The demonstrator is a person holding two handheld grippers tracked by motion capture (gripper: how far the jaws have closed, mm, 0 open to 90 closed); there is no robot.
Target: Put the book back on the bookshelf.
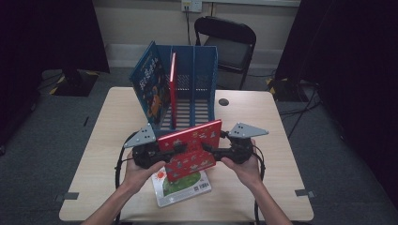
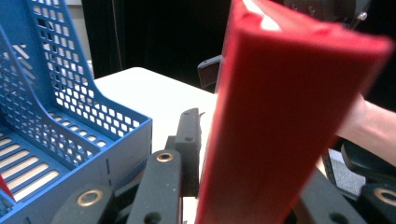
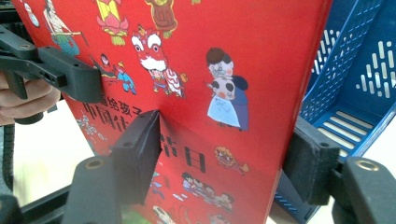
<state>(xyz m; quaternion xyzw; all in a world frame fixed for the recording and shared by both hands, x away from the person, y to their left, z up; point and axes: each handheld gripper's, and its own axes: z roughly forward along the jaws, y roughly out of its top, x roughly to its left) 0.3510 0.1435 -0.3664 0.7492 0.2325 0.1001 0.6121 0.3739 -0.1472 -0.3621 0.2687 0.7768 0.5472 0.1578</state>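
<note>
The desk (image 1: 263,140) carries a blue slotted file rack (image 1: 197,84) at its far middle. The rack already holds a blue picture book (image 1: 151,84) leaning in its left slot and a thin red book (image 1: 173,89) standing upright beside it; the slots to the right are free. A white-covered book (image 1: 180,187) lies flat on the desk near the person's edge.

The red picture book (image 1: 190,150) is held clear of the desk, just in front of the rack and above the flat book, tilted with its cover toward the person.

Handling judgement: the red picture book appears to be a stiff hardcover of moderate weight. The glossy cover is likely slippery, so a grip on the flat faces near an edge is preferable to a grip on a corner. The boards should not bend under clamp pressure.

The left gripper (image 1: 157,152) holds the book at its left edge; in the left gripper view the fingers (image 2: 161,186) close on the red spine. The right gripper (image 1: 220,151) clamps the right edge, with one of its fingers (image 3: 140,154) pressed flat on the cover and the other behind the book.
</note>
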